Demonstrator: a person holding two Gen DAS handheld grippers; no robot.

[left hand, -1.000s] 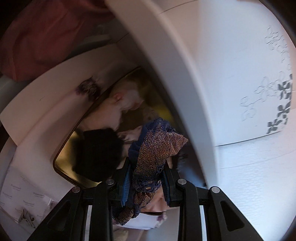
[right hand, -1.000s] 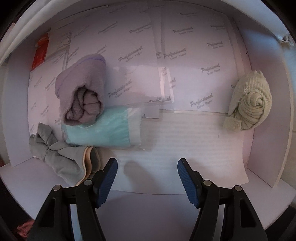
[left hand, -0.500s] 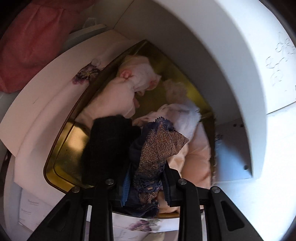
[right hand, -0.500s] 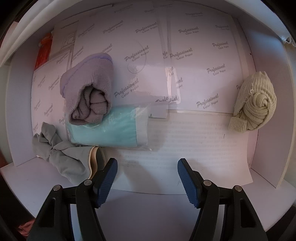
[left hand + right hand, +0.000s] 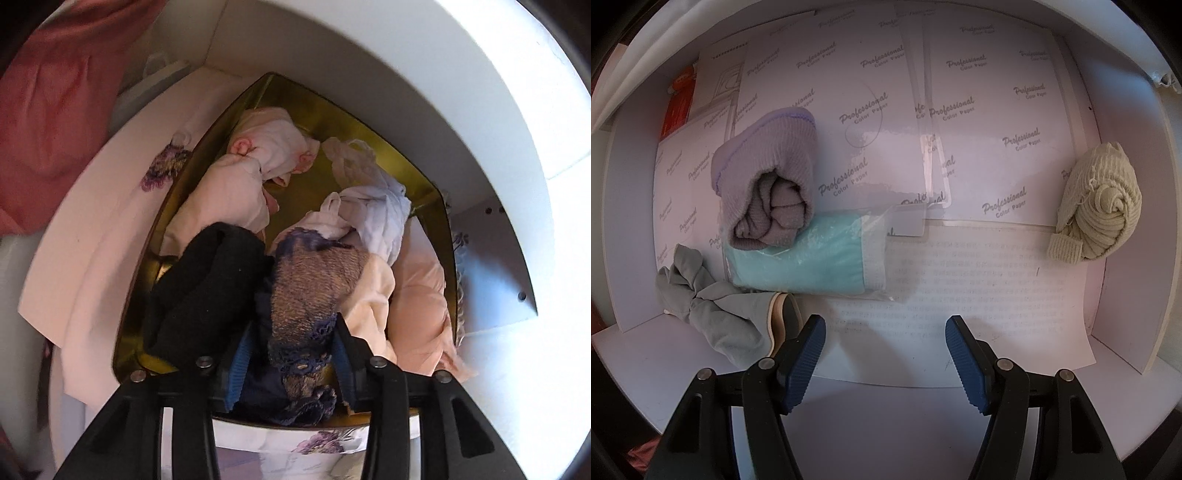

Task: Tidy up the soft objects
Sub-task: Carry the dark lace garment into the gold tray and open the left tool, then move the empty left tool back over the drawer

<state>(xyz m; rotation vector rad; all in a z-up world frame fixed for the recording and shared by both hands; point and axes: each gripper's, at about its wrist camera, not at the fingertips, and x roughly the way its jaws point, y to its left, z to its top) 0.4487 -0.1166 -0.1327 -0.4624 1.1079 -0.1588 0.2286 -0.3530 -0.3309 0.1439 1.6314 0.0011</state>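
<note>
Gold tin (image 5: 369, 122), lace garment (image 5: 310, 291) between opening jaws

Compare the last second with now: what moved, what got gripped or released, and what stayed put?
The left gripper carried the brown-and-blue lace garment over the gold tin. Its jaws are opening, with the garment between them. The right gripper stayed open over the drawer; the lilac roll and cream roll did not move.

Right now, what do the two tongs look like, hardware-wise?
Both match: the left tongs and right tongs have black plastic arms with silver round screw heads, tipped with blue ribbed pads. No cables, markings or sleeves visible.
</note>
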